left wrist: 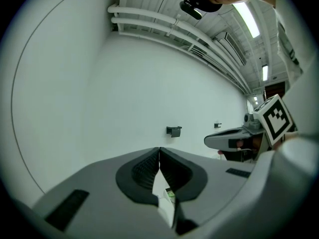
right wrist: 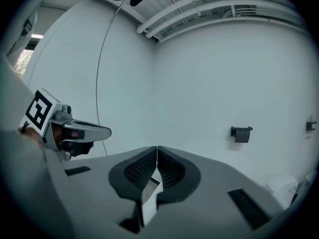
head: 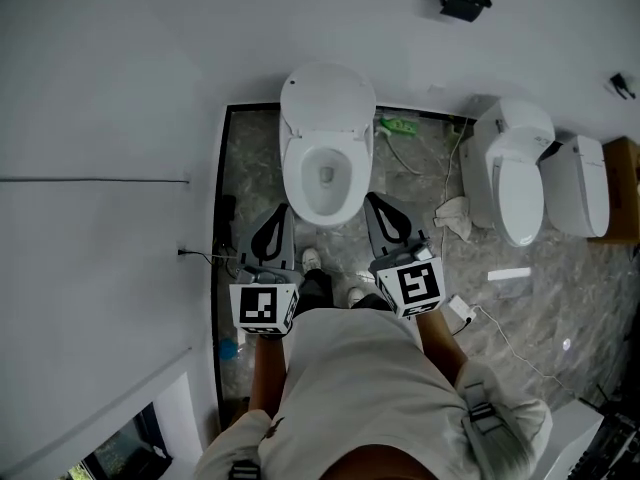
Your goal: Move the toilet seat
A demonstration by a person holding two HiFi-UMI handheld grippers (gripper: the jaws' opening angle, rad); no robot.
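Marble floor [head: 565,298], toilet seat [head: 297,183] between left hand-held gripper [head: 278,214], right hand-held gripper [head: 376,204]

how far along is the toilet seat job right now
Nothing looks done yet: the lid stands raised and the seat seems to lie on the bowl. In hand: nothing; the left hand-held gripper and right hand-held gripper are shut and empty, near the bowl's front. Left: grasping and moving the seat.
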